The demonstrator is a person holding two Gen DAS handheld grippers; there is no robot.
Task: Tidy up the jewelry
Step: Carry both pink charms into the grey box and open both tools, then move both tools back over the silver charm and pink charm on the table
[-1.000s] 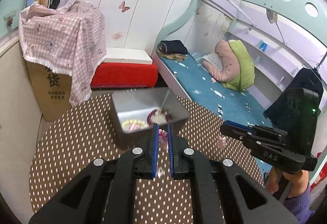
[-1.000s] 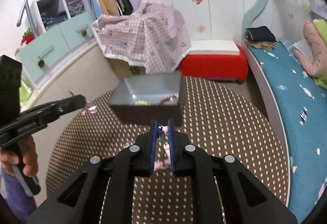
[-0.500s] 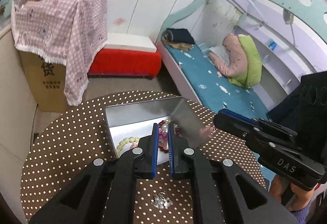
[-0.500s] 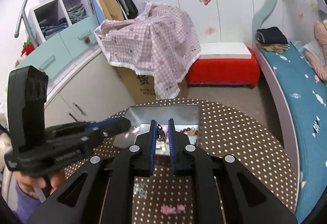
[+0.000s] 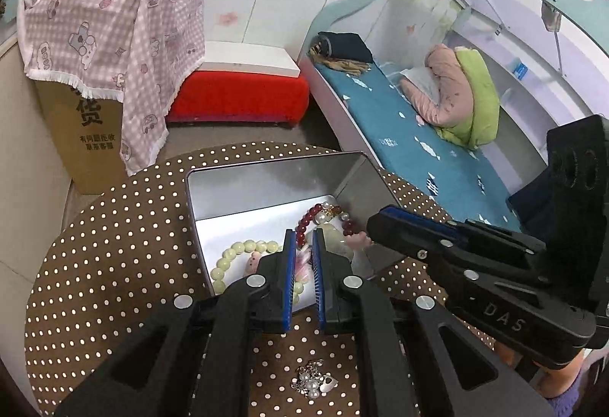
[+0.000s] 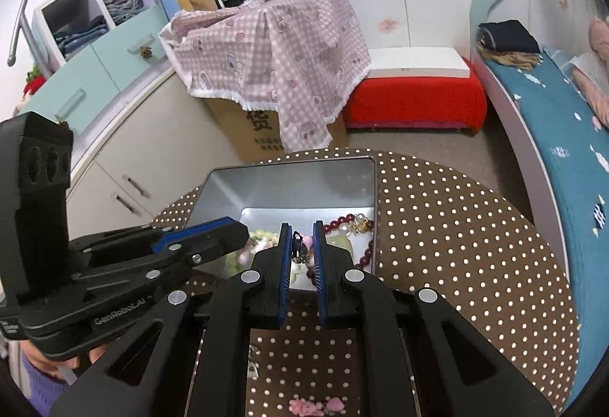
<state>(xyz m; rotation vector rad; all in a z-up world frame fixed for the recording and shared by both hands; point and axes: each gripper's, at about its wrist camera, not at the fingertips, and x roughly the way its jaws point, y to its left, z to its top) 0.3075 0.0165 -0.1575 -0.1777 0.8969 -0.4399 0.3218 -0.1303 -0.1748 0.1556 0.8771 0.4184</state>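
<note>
left gripper [image 5: 303, 245]: jaws nearly together, pinched on a small pink piece [image 5: 304, 262] whose shape cannot be made out; tips poised over the near side of the tin.
right gripper [image 6: 302, 245]: jaws nearly together, clamped on a small dark metallic trinket [image 6: 298, 250], too small to identify; tips also over the tin, close beside the left tool.
metal tin [image 5: 266, 184]: open, rectangular, silver, lidless; sits on the far half of the round table.
in the tin: pale green bead bracelet [image 5: 243, 248] on the left side; dark red bead bracelet [image 5: 304, 222] with pearls and a gold charm towards the right wall.
on the table, outside the tin: cluster of pearls and silver charms [image 5: 314, 379] near the left tool's body; pink flower clips [image 6: 314, 406] at the near edge, below the right tool.
table [image 6: 456, 245]: round, brown cloth with white dots.
hands: one bare hand [image 6: 42, 360] with a purple cuff under the left tool; fingers partly visible under the right tool in the left view.
background: pink checked cloth [image 6: 281, 36] draped over a cardboard box; red stool [image 6: 415, 101]; bed with a teal sheet [image 5: 426, 142].
</note>
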